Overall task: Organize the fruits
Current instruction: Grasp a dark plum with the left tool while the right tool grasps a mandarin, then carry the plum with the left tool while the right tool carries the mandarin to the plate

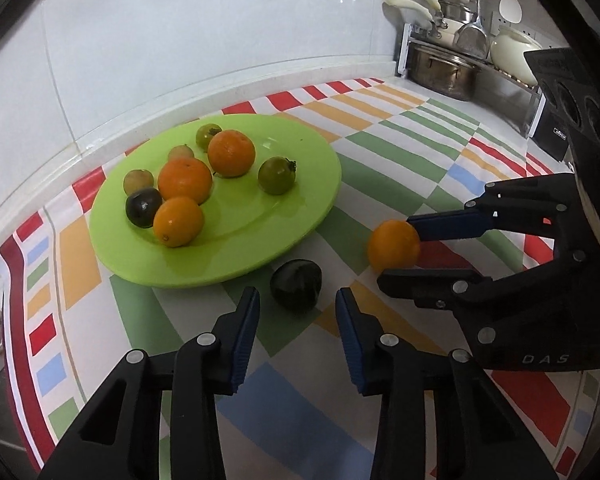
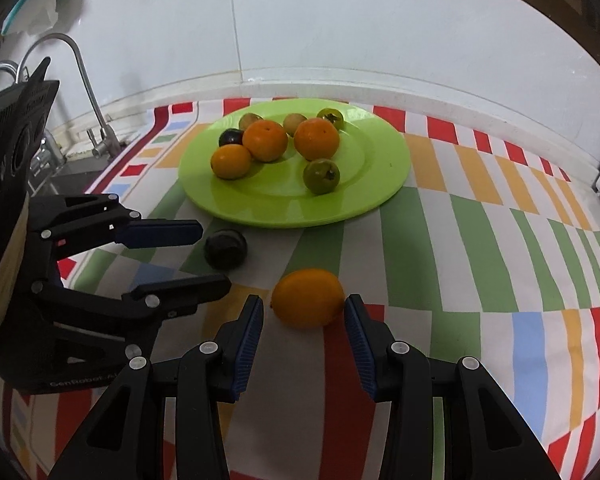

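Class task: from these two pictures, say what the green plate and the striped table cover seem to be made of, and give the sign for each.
Green plate: probably plastic or melamine, glossy; its even bright colour and soft highlights suggest this, though glazed ceramic is possible.
Striped table cover: likely a wipeable plastic-coated cloth; it lies flat with printed blocks and a faint sheen.

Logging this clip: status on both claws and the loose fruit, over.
Left claw open, dark fruit just ahead on the cloth. Right claw open around loose orange, no squeeze visible. Green plate holds the rest. Nothing in the way.
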The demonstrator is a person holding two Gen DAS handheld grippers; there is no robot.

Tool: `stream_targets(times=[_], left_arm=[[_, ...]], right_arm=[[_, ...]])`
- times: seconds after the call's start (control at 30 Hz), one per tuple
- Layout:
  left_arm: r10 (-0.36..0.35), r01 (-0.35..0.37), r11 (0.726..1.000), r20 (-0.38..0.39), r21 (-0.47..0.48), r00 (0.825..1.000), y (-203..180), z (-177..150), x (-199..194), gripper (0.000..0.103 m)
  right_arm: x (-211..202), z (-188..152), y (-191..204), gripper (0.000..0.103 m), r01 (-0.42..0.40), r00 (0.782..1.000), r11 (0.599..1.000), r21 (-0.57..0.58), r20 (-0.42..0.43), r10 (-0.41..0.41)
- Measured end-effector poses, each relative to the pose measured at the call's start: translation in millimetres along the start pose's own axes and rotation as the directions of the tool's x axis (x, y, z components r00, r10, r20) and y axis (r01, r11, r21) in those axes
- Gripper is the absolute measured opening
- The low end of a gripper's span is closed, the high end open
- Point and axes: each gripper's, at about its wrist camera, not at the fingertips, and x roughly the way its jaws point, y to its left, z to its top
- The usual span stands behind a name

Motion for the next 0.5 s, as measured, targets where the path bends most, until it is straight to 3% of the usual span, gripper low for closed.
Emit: stream_targets(times=[0.3, 0.5], left_arm=[[0.023, -0.023, 0.999, -0.011, -0.023, 1.000, -5.3, 8.5, 8.6, 0.028], [0.059, -0.059, 0.997, -0.015, -0.044, 0.998, -9.9, 9.9, 9.5, 0.028]], right_arm=[[-1.6, -1.3, -6.0, 0.040, -0.025, 1.000, 1.000, -0.002, 0.004, 0.025], [-6.4, -3.4, -11.4, 0.040, -0.029, 0.999, 1.000, 0.006, 0.015, 0.029]])
